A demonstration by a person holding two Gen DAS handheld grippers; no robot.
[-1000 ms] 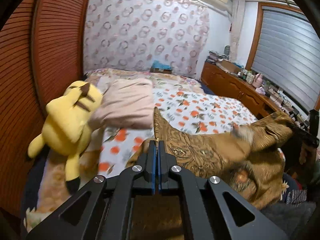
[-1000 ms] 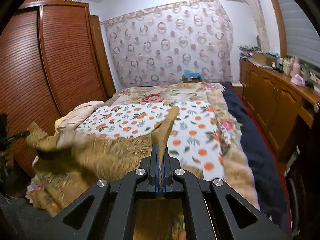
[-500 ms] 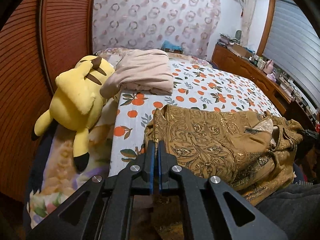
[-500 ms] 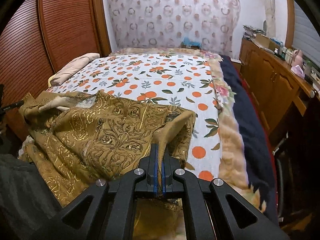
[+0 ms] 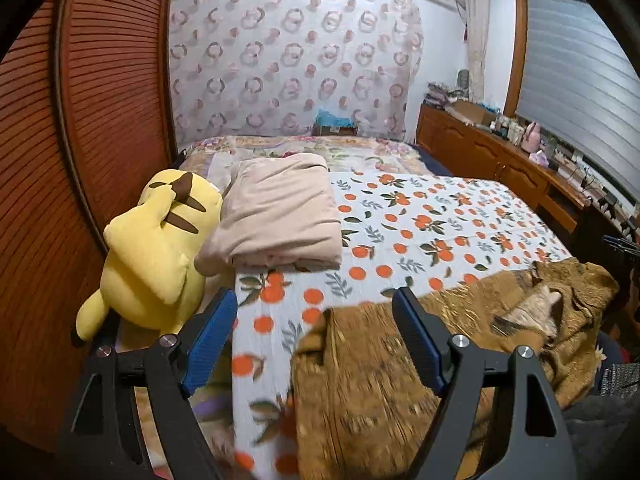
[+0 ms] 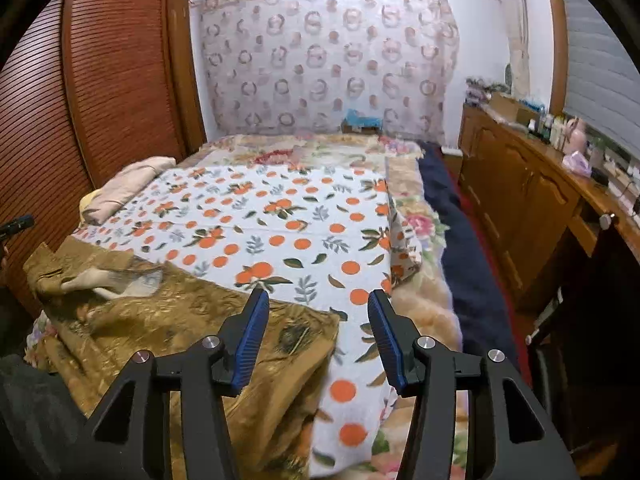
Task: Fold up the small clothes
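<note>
From the left wrist camera, the left gripper (image 5: 314,334) has its jaws opening, the blue pads standing wide apart with nothing pressed between them. Below and between them lies the near corner of the brown garment (image 5: 384,364), patterned in gold and blurred here; it rests on the near end of the bed (image 5: 420,220), spread toward the right edge, where a pale lining shows in a rumpled fold. The bed is covered with a white sheet printed with oranges and leaves. Farther back on the left lies a folded pink garment (image 5: 280,212), and a yellow plush toy (image 5: 156,252) leans just beside it, touching its near corner, against the brown slatted wardrobe (image 5: 80,140). A wooden sideboard (image 5: 500,164) crowded with small items runs along the right wall under a blind.

From the right wrist camera, the right gripper (image 6: 318,338) is also opening — its pads are apart and grip nothing. The brown garment (image 6: 172,320) lies at lower left on the bed (image 6: 280,208), its right corner under the left finger (image 6: 252,328) and hanging over the near edge; whether that finger touches the cloth I cannot tell. The folded pink garment (image 6: 128,184) sits at the far left edge, well apart from the brown one. The wardrobe (image 6: 112,72) stands behind it — the sideboard (image 6: 520,192) on the right.
</note>
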